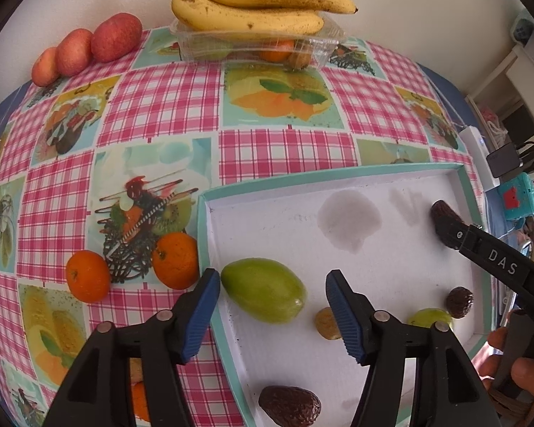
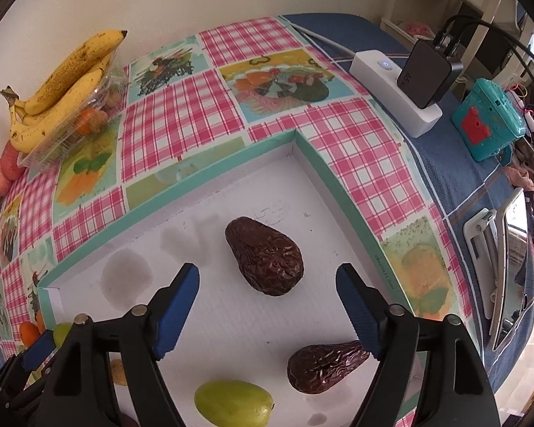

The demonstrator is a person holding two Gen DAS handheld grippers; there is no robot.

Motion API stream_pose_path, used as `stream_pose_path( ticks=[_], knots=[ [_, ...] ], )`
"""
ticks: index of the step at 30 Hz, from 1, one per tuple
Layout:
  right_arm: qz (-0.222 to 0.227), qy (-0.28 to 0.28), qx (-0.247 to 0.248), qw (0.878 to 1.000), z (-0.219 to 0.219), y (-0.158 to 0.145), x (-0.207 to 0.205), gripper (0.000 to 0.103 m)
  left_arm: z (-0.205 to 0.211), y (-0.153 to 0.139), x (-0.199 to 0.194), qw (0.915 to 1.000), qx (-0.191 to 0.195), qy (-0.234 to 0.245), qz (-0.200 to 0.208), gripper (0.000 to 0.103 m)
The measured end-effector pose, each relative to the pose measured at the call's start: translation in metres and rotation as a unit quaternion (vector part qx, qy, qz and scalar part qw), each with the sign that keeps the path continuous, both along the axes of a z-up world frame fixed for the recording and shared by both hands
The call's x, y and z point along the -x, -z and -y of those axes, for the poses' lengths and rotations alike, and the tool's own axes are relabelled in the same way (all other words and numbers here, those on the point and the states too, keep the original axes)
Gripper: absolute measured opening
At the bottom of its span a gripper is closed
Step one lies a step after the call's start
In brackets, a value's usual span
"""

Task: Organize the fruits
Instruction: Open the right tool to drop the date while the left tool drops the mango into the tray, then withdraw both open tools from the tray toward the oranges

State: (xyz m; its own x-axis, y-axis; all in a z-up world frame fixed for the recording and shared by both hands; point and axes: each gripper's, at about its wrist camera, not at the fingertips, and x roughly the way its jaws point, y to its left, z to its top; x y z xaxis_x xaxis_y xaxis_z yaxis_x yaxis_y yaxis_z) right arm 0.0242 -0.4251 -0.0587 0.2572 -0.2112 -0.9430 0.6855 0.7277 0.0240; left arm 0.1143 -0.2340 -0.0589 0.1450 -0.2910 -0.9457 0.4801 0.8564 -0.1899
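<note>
A white tray with a teal rim (image 1: 203,235) holds small fruit. A green grape (image 1: 263,293) lies between the fingertips of my open left gripper (image 1: 272,284), just inside the tray's left rim. Dark dates (image 1: 290,405) (image 1: 459,302), a second grape (image 1: 429,316) and a tan piece (image 1: 325,322) lie nearby. My right gripper (image 2: 267,277) stands open with a wrinkled date (image 2: 263,256) just ahead between its fingers. Another date (image 2: 327,366) and a grape (image 2: 233,404) lie under it. Two tangerines (image 1: 88,275) (image 1: 175,259) rest on the tablecloth left of the tray.
Bananas (image 1: 252,7) lie on a clear plastic container (image 1: 203,48) of fruit by the wall, with three apples (image 1: 115,37) to their left. Right of the tray stand a white power strip (image 2: 391,85) with a charger, a teal toy (image 2: 487,121) and a phone stand (image 2: 498,267).
</note>
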Motion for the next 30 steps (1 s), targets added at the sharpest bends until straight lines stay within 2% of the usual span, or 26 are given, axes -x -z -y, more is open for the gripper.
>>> stream_pose_path(
  ticks=[2,4,8,10,12,16,25,30],
  knots=[
    [0.005,0.002,0.005,1.000,-0.001,-0.004,0.001,0.090,-0.003,-0.005,0.000,1.0000,0.002,-0.002,0.002,0.069],
    [0.011,0.002,0.009,1.000,-0.002,-0.008,0.002,0.091,-0.006,-0.011,-0.001,0.9998,-0.009,-0.010,0.015,0.082],
    [0.024,0.006,0.013,1.000,-0.005,-0.017,0.003,0.091,-0.019,-0.021,-0.006,0.9990,-0.010,-0.031,0.030,0.085],
    [0.024,0.009,0.021,0.999,-0.007,-0.022,0.003,0.091,-0.031,-0.025,-0.013,0.9978,-0.010,-0.056,0.034,0.098],
    [0.024,0.010,0.027,0.999,-0.010,-0.027,0.002,0.091,-0.044,-0.029,-0.018,0.9957,-0.013,-0.080,0.045,0.103],
    [0.032,0.009,0.032,0.999,-0.018,-0.036,0.000,0.091,-0.074,-0.039,-0.029,0.9909,-0.018,-0.119,0.060,0.103],
    [0.053,0.002,0.028,0.998,-0.050,-0.054,-0.007,0.091,-0.135,-0.057,-0.048,0.9802,-0.050,-0.167,0.093,0.103],
    [0.060,-0.021,0.024,0.998,-0.080,-0.060,-0.019,0.091,-0.170,-0.064,-0.054,0.9743,-0.051,-0.195,0.100,0.103]
  ],
)
